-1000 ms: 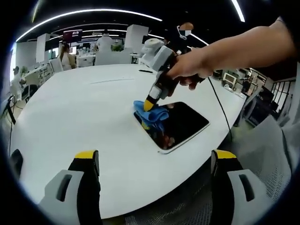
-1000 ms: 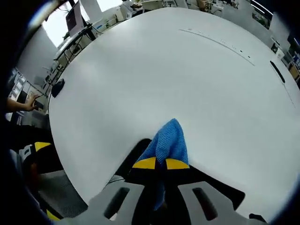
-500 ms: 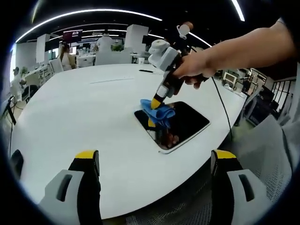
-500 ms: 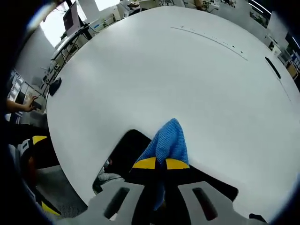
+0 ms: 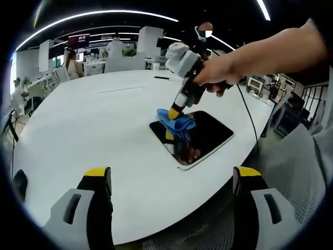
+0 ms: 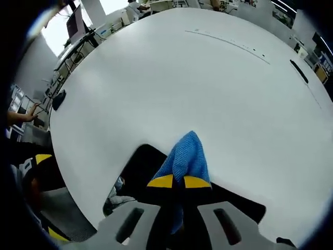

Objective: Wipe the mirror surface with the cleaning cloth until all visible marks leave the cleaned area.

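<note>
A dark rectangular mirror [image 5: 200,136] lies flat on the white table [image 5: 93,125], near its right edge. A blue cleaning cloth [image 5: 177,120] rests on the mirror's far left part, and my right gripper [image 5: 173,112], held by a hand, is shut on it and points down at the glass. In the right gripper view the cloth [image 6: 184,156] sticks out past the closed yellow-tipped jaws of the right gripper [image 6: 179,182], over the mirror [image 6: 135,169]. My left gripper [image 5: 171,179] hovers open before the table's near edge, its jaws wide apart and empty.
A black cable [image 5: 244,117] runs off the table's right side past the mirror. A thin dark object [image 5: 161,78] lies at the far side of the table. Office desks and people stand behind. A mesh chair back [image 5: 296,172] sits at right.
The right gripper dragged the cloth from the mirror's left corner further onto the glass, rightward in the left gripper view. The left gripper stayed still and open.
</note>
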Demonstrator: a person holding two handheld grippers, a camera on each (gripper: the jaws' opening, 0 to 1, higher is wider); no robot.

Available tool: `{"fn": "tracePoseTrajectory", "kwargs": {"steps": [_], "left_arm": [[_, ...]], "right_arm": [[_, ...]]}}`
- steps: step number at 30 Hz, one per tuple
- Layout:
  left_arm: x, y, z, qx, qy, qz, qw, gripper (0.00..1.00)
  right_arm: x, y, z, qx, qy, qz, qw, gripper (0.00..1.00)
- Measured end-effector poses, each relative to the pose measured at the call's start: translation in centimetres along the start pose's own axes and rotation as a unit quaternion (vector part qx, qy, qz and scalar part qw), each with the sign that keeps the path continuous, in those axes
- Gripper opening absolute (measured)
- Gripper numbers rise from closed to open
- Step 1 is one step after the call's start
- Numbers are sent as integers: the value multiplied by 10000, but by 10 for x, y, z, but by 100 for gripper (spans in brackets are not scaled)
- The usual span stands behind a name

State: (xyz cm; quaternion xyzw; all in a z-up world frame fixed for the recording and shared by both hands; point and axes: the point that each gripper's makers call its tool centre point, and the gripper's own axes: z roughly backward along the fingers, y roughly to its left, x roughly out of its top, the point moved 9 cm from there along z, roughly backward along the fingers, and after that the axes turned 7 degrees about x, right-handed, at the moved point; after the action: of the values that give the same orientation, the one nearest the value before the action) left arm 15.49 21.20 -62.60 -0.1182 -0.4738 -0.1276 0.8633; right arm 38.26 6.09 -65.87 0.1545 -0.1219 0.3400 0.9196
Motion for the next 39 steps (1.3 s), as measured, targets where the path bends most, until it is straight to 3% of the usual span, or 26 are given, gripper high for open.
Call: {"fn": "tracePoseTrajectory", "kwargs": {"steps": [12, 18, 26, 39], "left_arm": [[0, 1, 0, -28, -10, 1, 10000, 95], [-1, 0, 1, -32, -12, 2, 10000, 95], [-1, -1, 1, -38, 32, -58, 10000, 94], [-1, -1, 2, -28, -6, -43, 10000, 94]], "right_arm": [[-17, 10, 3, -93, -37, -214, 9997, 0], [-19, 9, -8, -94, -25, -231, 9997, 0], [-34, 24, 1, -183, 45, -31, 9998, 0], [-58, 41, 12, -24, 147, -189, 9997, 0]]}}
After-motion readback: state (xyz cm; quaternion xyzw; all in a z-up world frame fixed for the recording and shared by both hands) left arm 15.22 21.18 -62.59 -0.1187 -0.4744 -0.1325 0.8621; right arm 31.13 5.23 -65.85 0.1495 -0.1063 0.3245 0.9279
